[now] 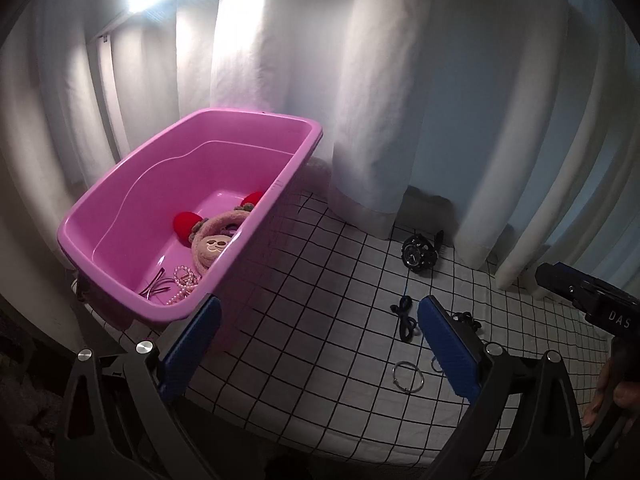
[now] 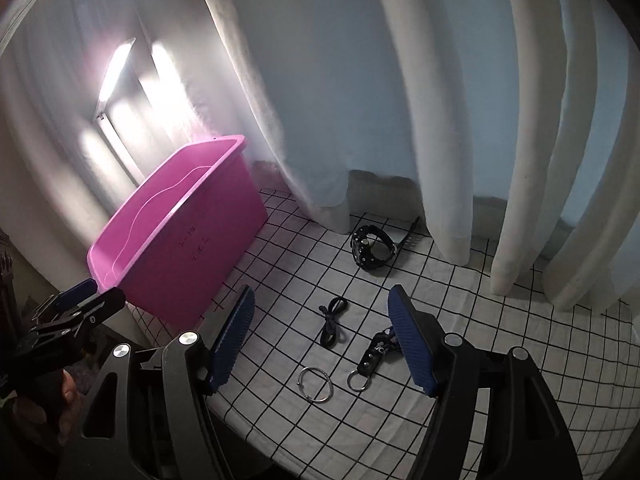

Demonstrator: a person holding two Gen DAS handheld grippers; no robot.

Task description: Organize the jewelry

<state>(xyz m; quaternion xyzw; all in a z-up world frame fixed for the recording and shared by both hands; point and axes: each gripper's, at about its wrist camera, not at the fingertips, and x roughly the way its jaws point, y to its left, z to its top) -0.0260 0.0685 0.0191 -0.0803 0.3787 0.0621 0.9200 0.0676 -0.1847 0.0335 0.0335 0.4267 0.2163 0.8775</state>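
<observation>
I see a pink plastic tub [image 1: 132, 216] on the left end of the table [image 1: 320, 312], which wears a white cloth with a black grid. Inside the tub lie a string of pale pearl beads [image 1: 182, 286], a thin dark wire piece [image 1: 154, 286] beside it, and a fuzzy pink headband [image 1: 218, 240] with a little face and red ears. From the right wrist view the tub's outer wall carries some handwritten marks I cannot read.

Out on the cloth, well apart from the tub, sit a black wristwatch [image 2: 370, 250] near the curtain [image 1: 372, 92] hem, a knotted dark cord [image 2: 333, 322], a plain silver ring [image 2: 315, 383], and a black strap keychain [image 2: 370, 358] with its own small ring.

My left gripper [image 1: 318, 344] has its jaws wide apart with nothing between them; its left finger overlaps the tub's near corner in the picture. My right gripper [image 2: 322, 340] also has its jaws apart and empty, framing the cord, ring and keychain below.

The right jaw of the left gripper hides most of the keychain in that view, and the tub wall cuts off part of the headband. The watch face is too dark to read. A hand [image 1: 612, 396] shows only at the frame edge.
</observation>
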